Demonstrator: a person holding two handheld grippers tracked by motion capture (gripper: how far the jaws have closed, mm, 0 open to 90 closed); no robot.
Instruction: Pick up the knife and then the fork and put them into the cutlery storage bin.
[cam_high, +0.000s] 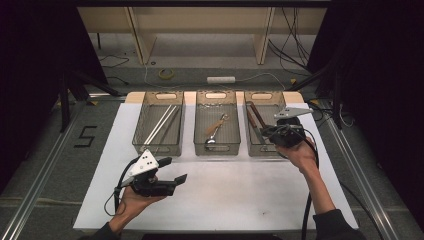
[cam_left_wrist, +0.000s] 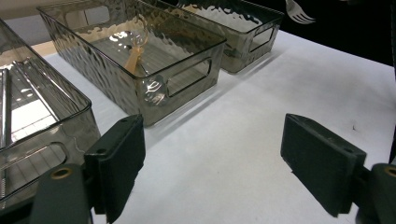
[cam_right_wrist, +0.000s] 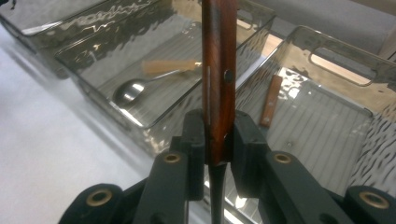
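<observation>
While the white table (cam_high: 215, 195) carries three clear bins, the right gripper (cam_right_wrist: 219, 140) is clamped on a wooden-handled utensil (cam_right_wrist: 218, 70) above the right bin (cam_right_wrist: 345, 46), beside the spoon (cam_right_wrist: 135, 88); the left gripper (cam_left_wrist: 212, 163) hangs with jaws apart.
</observation>
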